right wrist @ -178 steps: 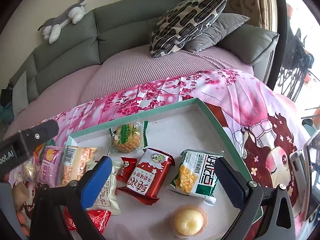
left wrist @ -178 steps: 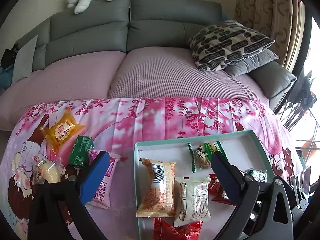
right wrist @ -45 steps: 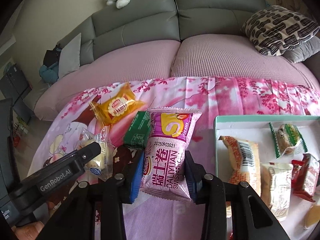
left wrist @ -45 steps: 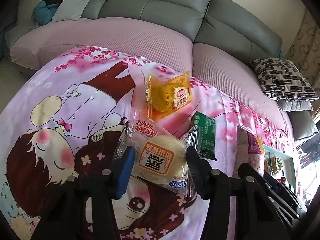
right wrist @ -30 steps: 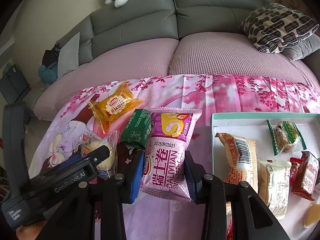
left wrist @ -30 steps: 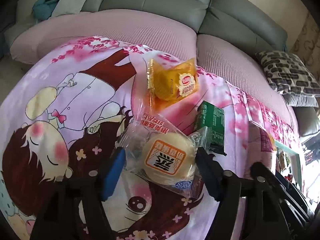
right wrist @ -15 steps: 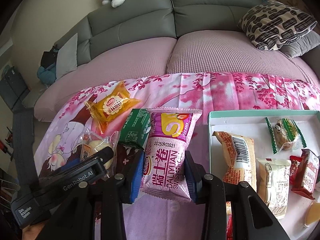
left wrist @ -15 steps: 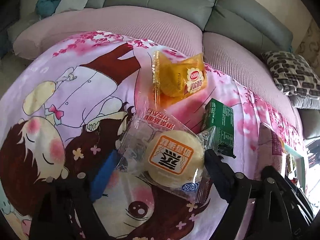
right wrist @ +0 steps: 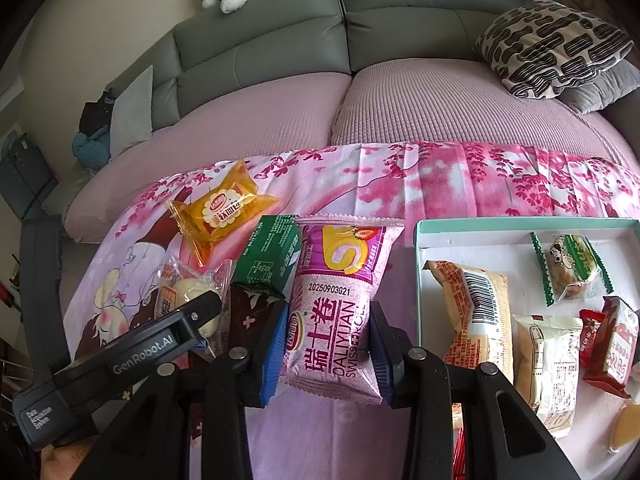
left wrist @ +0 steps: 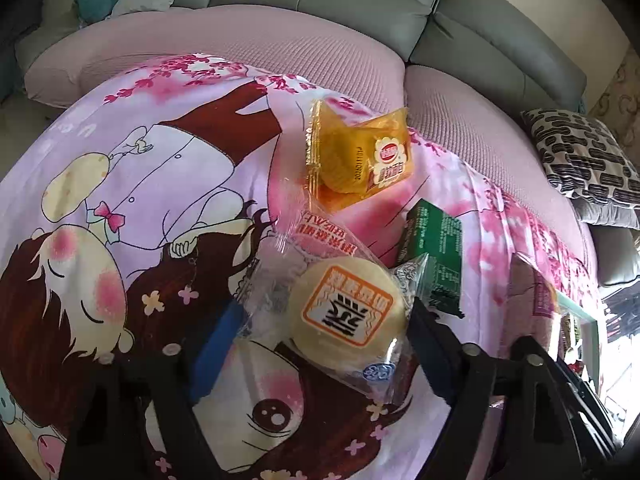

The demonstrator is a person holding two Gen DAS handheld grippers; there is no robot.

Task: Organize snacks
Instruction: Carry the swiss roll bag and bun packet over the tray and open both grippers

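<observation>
Left hand-held gripper stood apart, fingers either side of the bun lying on the sheet, not clamped. Yellow pack and green pack lay just beyond. Right hand-held gripper was clamped on the roll, tray to its right. Judgement: close on the bun's body, not the loose wrapper; lift the roll clear of the tray rim before setting it down.
</observation>
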